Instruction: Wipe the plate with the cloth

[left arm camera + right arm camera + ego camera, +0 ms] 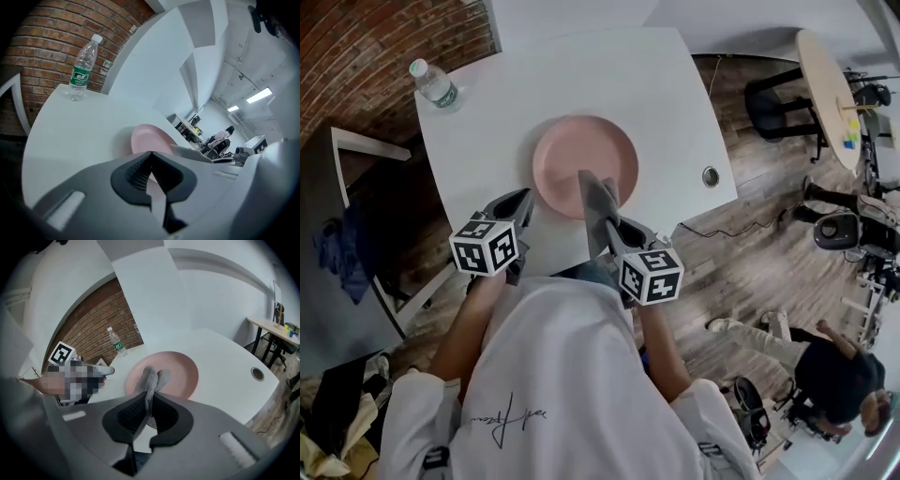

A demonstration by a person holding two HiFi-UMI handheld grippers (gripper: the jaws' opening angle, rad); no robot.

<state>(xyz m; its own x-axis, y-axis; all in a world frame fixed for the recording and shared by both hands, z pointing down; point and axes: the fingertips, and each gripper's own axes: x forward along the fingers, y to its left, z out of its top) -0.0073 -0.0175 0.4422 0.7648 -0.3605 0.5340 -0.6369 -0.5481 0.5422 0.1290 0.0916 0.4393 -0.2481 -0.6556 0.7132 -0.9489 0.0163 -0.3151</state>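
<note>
Plate (586,159) x1, cloth (593,197) x1 in R gripper (149,399), bottle (434,84) x1.

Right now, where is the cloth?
In the head view the cloth sits near the centre, clamped in the right gripper, with its free end over the near edge of the plate.

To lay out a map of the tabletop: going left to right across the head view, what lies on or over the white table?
water bottle → left gripper → pink plate → round hole
</note>
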